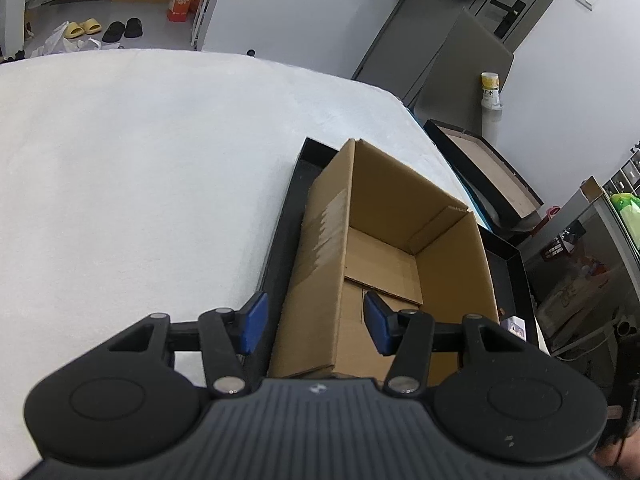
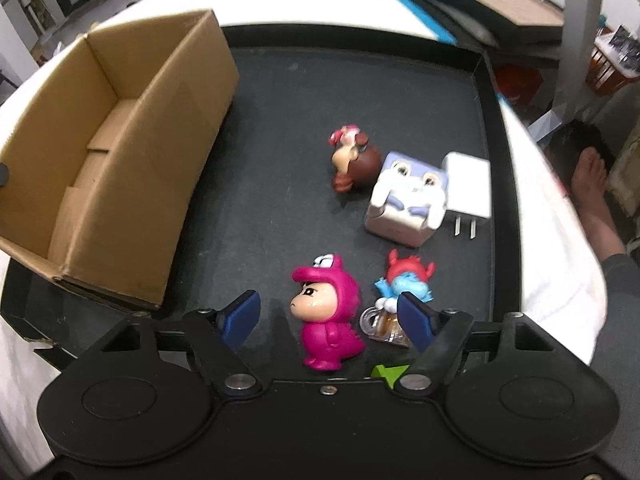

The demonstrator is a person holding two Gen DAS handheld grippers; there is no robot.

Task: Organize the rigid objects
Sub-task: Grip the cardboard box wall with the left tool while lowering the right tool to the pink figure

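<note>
We find the cardboard box [image 2: 116, 152] empty, standing in the black tray [image 2: 280, 128]; the pink figurine [image 2: 326, 312] and four other items lie on the tray floor; right gripper [image 2: 328, 318] wide around the figurine; left gripper [image 1: 316, 326] wide, holding nothing.

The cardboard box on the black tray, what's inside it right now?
The cardboard box looks empty: only its bare floor flaps show. The left hand-held gripper hides the near floor corner. The toys sit outside on the black tray.
</note>
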